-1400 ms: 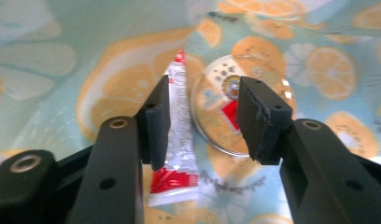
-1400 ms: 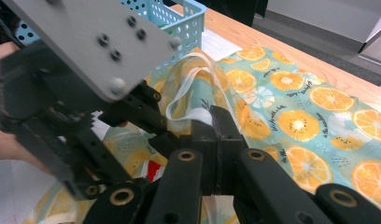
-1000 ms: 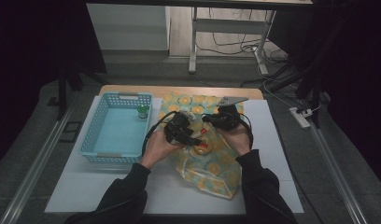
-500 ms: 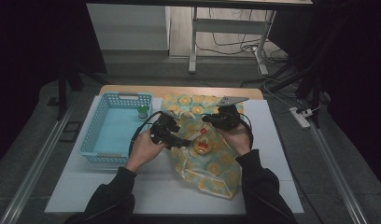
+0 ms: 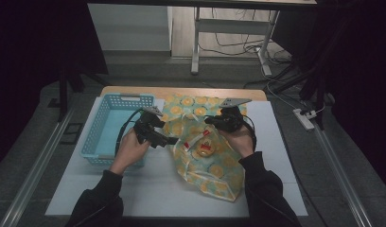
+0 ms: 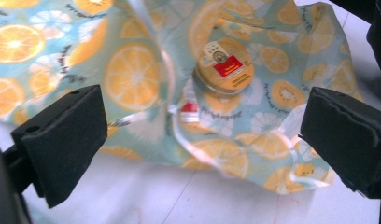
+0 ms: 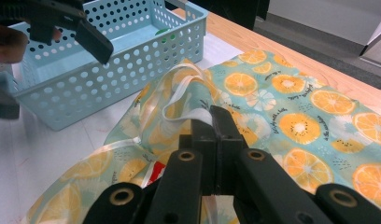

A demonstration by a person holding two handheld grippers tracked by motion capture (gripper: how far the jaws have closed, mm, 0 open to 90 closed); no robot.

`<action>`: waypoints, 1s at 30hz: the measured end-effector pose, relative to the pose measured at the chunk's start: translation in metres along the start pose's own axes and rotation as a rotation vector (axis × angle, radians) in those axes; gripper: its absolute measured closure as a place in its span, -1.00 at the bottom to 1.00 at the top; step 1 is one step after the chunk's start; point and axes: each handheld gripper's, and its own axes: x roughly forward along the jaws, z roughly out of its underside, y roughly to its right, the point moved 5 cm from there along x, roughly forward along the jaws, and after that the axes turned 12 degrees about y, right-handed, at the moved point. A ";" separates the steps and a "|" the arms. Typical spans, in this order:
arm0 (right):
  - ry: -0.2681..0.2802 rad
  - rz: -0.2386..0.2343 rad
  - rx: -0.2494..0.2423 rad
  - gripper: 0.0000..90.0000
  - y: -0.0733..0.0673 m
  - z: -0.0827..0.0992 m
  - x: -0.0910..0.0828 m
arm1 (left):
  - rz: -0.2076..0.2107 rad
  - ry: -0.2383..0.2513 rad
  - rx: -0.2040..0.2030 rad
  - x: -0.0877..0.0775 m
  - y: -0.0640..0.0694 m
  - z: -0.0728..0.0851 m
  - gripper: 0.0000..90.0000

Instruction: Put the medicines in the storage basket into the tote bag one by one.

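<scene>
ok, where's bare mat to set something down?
Free: white mat along the near edge, between the sleeves, and the strip right of the orange-print bag. Crowded: the middle, where the bag, blue basket, left claw and right claw sit.

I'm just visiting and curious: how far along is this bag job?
A round tin already lies inside the orange-patterned bag. The right gripper is pinching the bag's white strap; the left gripper, jaws just opened and holding nothing, sits beside the bag. Something green waits in the blue basket.

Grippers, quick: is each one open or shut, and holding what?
Left gripper: open, jaws just opened, nothing between them.
Right gripper: shut on the white handle of the orange-print bag.
</scene>
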 end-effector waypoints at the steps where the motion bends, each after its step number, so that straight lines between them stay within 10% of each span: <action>1: 0.000 0.000 0.000 0.99 0.000 0.000 0.000 | -0.011 0.001 0.003 -0.003 -0.003 0.001 -0.98; 15: -0.003 -0.001 -0.001 0.99 -0.001 0.000 0.000 | -0.078 0.032 -0.069 -0.034 -0.039 0.012 -1.00; 30: -0.005 -0.003 -0.002 0.99 -0.001 0.000 0.001 | -0.214 0.021 -0.045 -0.047 -0.079 0.021 -1.00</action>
